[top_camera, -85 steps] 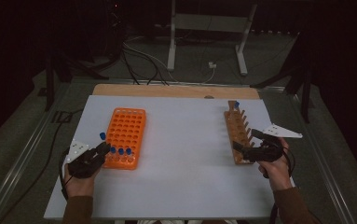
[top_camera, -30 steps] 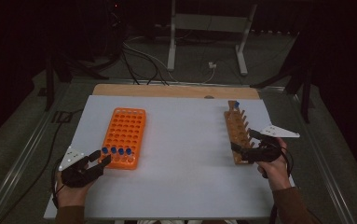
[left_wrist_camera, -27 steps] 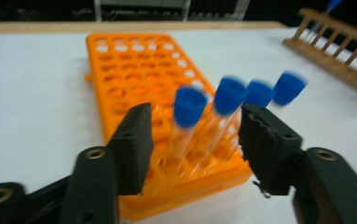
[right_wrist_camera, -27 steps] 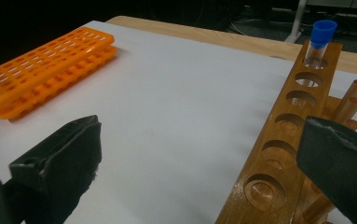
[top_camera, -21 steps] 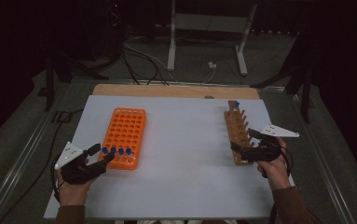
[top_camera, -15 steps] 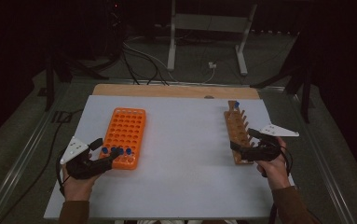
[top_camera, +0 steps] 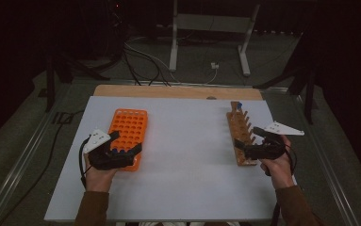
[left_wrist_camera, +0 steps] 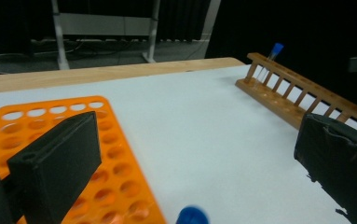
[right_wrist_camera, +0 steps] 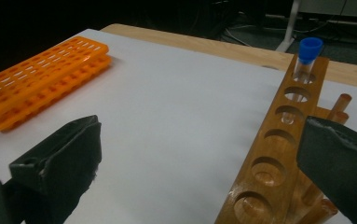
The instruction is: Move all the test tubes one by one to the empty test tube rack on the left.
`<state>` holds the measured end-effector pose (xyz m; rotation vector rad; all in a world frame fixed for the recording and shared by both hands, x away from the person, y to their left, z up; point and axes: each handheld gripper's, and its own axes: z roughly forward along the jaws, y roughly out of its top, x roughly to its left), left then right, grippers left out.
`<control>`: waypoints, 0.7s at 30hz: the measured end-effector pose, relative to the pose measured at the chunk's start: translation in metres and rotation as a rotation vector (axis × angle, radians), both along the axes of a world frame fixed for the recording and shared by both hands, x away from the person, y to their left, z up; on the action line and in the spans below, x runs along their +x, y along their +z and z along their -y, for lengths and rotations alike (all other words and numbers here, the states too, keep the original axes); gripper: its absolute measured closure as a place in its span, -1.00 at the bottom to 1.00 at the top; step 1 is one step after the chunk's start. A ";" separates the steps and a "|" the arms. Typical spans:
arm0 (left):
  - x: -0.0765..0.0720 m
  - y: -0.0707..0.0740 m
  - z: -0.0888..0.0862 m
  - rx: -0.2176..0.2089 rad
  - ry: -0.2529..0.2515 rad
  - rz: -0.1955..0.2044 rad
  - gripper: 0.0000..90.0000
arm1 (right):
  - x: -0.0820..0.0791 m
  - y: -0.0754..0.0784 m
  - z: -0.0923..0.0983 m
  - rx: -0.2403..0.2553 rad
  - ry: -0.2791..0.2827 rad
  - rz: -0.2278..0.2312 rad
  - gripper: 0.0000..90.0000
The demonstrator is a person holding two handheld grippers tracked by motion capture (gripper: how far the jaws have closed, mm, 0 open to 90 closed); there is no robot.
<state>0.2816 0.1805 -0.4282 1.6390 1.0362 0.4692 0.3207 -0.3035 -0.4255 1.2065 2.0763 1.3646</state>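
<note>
An orange tube rack (top_camera: 130,125) lies at the left of the white table top (top_camera: 187,160). My left gripper (top_camera: 128,140) hovers over its near end. Its jaws have just been opening and stand wide apart (left_wrist_camera: 199,163). One blue tube cap (left_wrist_camera: 192,217) shows low between them, untouched. A wooden tube rack (top_camera: 239,127) runs along the right side, with a single blue-capped tube (right_wrist_camera: 306,56) upright in its far hole. My right gripper (top_camera: 246,136) sits at this rack's near end, open (right_wrist_camera: 199,158), one jaw on each side of the near holes.
A wooden strip (top_camera: 168,91) borders the table's far edge. Beyond it on the dark floor are cables (top_camera: 145,56) and a metal stand (top_camera: 211,28). The orange rack (right_wrist_camera: 41,79) also appears across the white top in the right gripper view.
My left gripper has moved right from beside the orange rack's near corner to above its near end, and its jaws have spread. The right gripper has stayed put.
</note>
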 end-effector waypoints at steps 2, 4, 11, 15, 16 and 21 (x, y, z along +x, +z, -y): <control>0.002 0.000 0.004 -0.003 -0.007 0.002 -0.97 | 0.002 0.001 0.001 -0.004 -0.004 0.003 -1.00; 0.002 -0.001 0.006 -0.001 -0.009 0.009 -0.97 | 0.003 0.003 0.002 -0.004 -0.009 0.007 -1.00; 0.002 -0.002 0.006 -0.026 -0.016 0.022 -0.97 | 0.012 0.005 0.004 -0.011 -0.029 0.018 -1.00; 0.001 -0.003 0.008 -0.036 -0.030 0.023 -0.97 | 0.019 0.008 0.002 -0.021 -0.027 0.019 -1.00; 0.001 -0.003 0.009 -0.038 -0.033 0.021 -0.97 | 0.021 0.010 0.002 -0.019 -0.026 0.017 -1.00; 0.001 -0.004 0.012 -0.044 -0.052 0.017 -0.97 | 0.034 0.015 0.002 -0.011 -0.041 0.032 -1.00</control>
